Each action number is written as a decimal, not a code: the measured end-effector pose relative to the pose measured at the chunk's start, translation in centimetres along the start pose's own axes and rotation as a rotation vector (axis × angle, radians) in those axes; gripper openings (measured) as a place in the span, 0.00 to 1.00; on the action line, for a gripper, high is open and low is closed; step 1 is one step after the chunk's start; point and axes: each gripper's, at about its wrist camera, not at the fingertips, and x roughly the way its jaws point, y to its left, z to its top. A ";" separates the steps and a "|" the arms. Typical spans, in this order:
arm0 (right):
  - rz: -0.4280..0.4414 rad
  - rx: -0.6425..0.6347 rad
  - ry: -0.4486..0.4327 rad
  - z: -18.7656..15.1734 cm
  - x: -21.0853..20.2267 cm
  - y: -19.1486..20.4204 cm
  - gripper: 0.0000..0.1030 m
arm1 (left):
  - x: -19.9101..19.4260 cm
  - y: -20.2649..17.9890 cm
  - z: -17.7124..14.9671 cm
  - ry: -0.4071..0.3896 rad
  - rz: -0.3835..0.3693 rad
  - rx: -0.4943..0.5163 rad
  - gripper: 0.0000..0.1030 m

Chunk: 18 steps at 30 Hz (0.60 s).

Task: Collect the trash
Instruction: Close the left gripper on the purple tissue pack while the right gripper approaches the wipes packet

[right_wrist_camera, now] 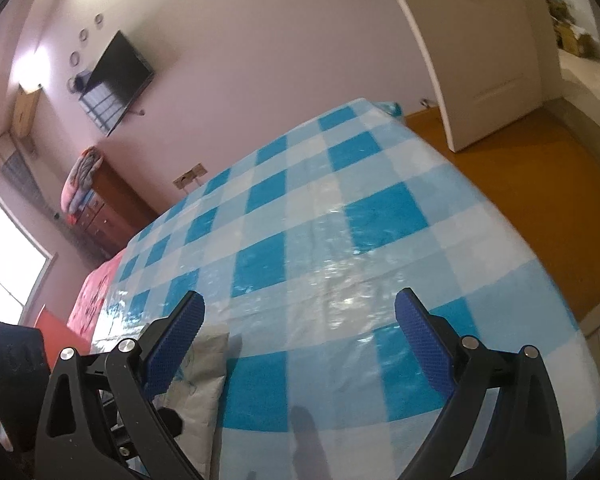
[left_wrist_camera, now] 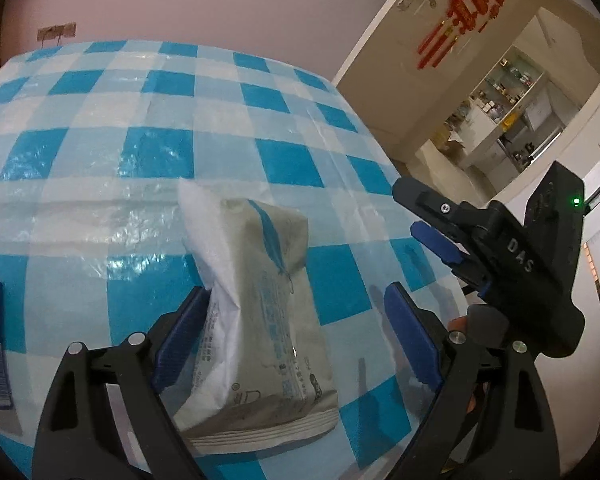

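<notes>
Your left gripper point(left_wrist_camera: 296, 332): jaws wide, straddling tissue pack point(left_wrist_camera: 260, 312) | pack's length runs along fingers | right gripper point(right_wrist_camera: 300, 340): spread, empty, farther away.

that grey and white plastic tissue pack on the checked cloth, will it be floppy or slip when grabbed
The grey and white soft plastic tissue pack looks creased and pinched in the middle, so it will probably squash and flop rather than hold its shape. Its glossy film may slip a little on the pads. It looks light for its size, and the shiny blue and white checked tablecloth could let it slide if pushed.
</notes>
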 end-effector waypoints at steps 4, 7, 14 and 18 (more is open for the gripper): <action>0.006 0.022 0.027 -0.1 0.4 -0.5 0.92 | -1.8 0.7 -0.1 -0.014 0.058 0.022 0.87; 0.019 0.017 0.060 -0.5 0.7 0.1 0.92 | -4.6 1.8 -0.6 -0.042 0.175 0.070 0.87; 0.096 -0.086 0.121 -2.4 1.1 4.3 0.92 | -9.4 6.1 -1.7 -0.089 0.410 0.087 0.87; 0.126 -0.159 0.160 -3.9 1.5 6.9 0.92 | -9.8 8.1 -1.5 -0.094 0.463 0.063 0.87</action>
